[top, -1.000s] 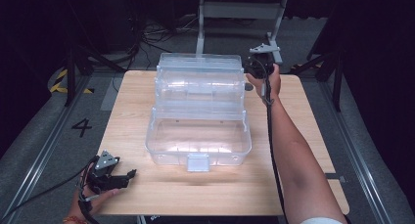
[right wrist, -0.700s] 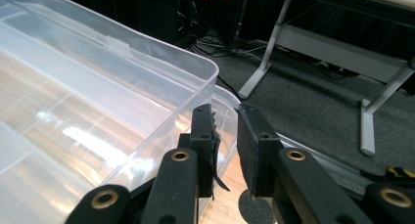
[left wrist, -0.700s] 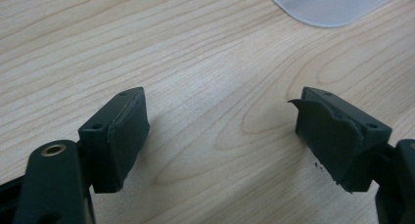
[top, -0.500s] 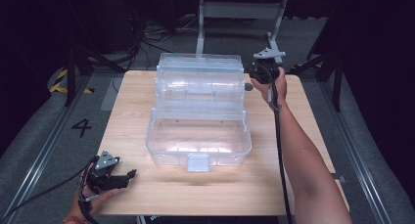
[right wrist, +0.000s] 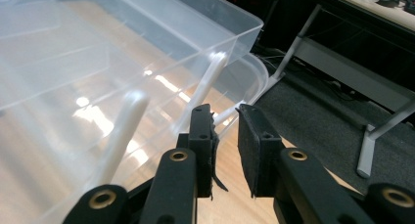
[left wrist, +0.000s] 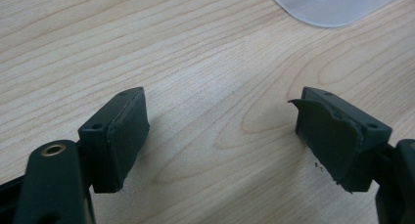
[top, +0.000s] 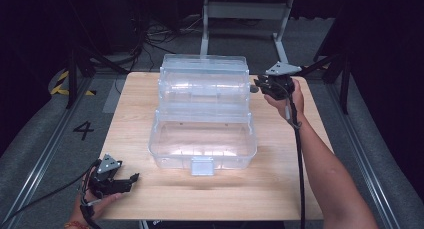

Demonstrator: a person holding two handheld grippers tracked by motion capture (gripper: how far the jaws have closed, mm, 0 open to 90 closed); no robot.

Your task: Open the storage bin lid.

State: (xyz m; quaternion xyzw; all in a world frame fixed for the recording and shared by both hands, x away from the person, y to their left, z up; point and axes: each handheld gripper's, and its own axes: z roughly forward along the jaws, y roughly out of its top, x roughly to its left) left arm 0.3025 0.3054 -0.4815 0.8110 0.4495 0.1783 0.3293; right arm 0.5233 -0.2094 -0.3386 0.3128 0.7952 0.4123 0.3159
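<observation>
Right gripper sits at the right end of the clear plastic box, jaws narrowed with a slim gap, a white hinge bar just ahead, not clamped.

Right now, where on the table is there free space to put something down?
Bare wood lies between the clear box and the table's near edge, beside the left gripper. Strips run along both sides of the box. The far right corner is crowded: the right gripper is against the box.

A clear, colourless plastic box sits on the pale wood-grain table; both claws are black.
</observation>
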